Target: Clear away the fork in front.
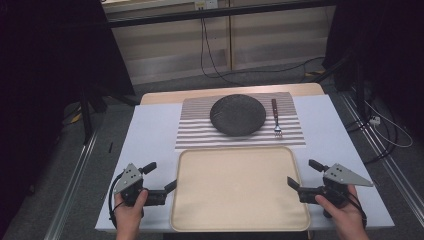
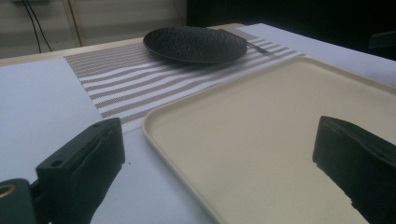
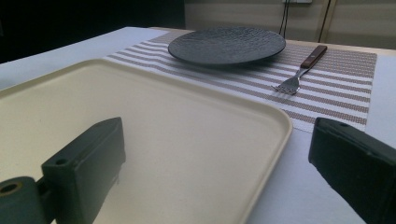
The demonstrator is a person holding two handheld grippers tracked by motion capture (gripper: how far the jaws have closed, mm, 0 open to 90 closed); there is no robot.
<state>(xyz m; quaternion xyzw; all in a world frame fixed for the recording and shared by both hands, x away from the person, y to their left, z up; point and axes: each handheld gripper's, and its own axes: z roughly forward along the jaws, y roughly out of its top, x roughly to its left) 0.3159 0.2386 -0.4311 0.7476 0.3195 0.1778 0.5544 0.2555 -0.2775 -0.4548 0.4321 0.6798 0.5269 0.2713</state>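
Note:
A cream tray (image 1: 240, 220) lies empty at the table's near edge, also seen in the left gripper view (image 2: 280, 116) and the right gripper view (image 3: 140, 116). Behind it a striped placemat (image 1: 195, 130) carries a dark round plate (image 1: 237, 114) and a fork (image 1: 275, 117) with a brown handle. My left gripper (image 1: 161, 176) stands open at the tray's left edge, one jaw over the tray. My right gripper (image 1: 303, 173) stands open at the tray's right edge. Nothing sits between either pair of jaws.
The table (image 1: 145, 140) is covered in white. Cables (image 1: 210, 55) trail on the floor behind it, and dark stands flank both sides. A metal rail (image 1: 75, 165) runs along the floor at the left.

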